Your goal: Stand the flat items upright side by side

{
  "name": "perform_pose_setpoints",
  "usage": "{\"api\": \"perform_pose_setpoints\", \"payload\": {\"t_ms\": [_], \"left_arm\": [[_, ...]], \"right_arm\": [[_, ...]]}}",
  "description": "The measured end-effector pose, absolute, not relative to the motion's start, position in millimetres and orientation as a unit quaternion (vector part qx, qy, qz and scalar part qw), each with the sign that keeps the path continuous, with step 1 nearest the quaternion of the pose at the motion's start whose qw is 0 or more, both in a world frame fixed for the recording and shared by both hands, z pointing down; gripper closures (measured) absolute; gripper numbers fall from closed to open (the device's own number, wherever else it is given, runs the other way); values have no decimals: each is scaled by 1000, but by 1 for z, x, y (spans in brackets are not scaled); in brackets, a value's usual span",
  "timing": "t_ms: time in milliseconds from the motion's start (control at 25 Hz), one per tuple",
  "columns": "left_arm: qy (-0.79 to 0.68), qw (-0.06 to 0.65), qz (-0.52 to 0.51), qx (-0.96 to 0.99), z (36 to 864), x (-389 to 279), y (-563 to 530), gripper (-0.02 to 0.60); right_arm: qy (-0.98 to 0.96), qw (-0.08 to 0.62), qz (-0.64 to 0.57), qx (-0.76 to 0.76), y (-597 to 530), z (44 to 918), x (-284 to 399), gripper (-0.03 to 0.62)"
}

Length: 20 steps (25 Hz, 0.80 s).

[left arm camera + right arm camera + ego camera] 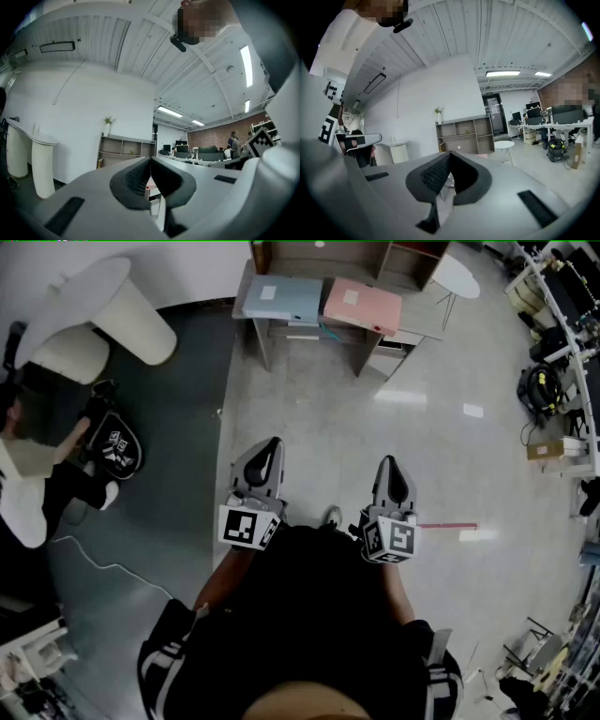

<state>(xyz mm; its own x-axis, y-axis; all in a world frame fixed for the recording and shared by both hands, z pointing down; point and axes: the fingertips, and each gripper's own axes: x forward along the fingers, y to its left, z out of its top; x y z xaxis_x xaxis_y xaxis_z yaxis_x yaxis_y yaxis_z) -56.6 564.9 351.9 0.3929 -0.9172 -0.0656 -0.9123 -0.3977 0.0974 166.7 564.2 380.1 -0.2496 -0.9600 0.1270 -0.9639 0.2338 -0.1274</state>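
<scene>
Head view: left claw (273, 442) and right claw (387, 461), both closed and empty, should probably open nearing the desk (417, 321) holding the blue folder (281, 298) and pink folder (363, 304).

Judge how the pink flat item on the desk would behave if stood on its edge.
The pink flat item looks thin and broad, so probably light, perhaps flexing when gripped at one edge. On edge it would likely tip unless leaned against the blue item.

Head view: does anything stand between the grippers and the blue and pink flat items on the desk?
Nothing visible does. Only floor separates the shut, empty left gripper and right gripper from the desk, where the blue item and pink item lie flat.
</scene>
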Motion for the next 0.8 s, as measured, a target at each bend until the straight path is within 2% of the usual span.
{"api": "perform_pose_setpoints", "payload": {"t_ms": [600,800], "left_arm": [[-550,39,-65,832,350,-64,567,558],[-548,40,-64,833,351,-78,570,558]], "right_arm": [[-791,19,96,604,565,386,149,571],[-791,-1,102,603,565,381,136,571]]}}
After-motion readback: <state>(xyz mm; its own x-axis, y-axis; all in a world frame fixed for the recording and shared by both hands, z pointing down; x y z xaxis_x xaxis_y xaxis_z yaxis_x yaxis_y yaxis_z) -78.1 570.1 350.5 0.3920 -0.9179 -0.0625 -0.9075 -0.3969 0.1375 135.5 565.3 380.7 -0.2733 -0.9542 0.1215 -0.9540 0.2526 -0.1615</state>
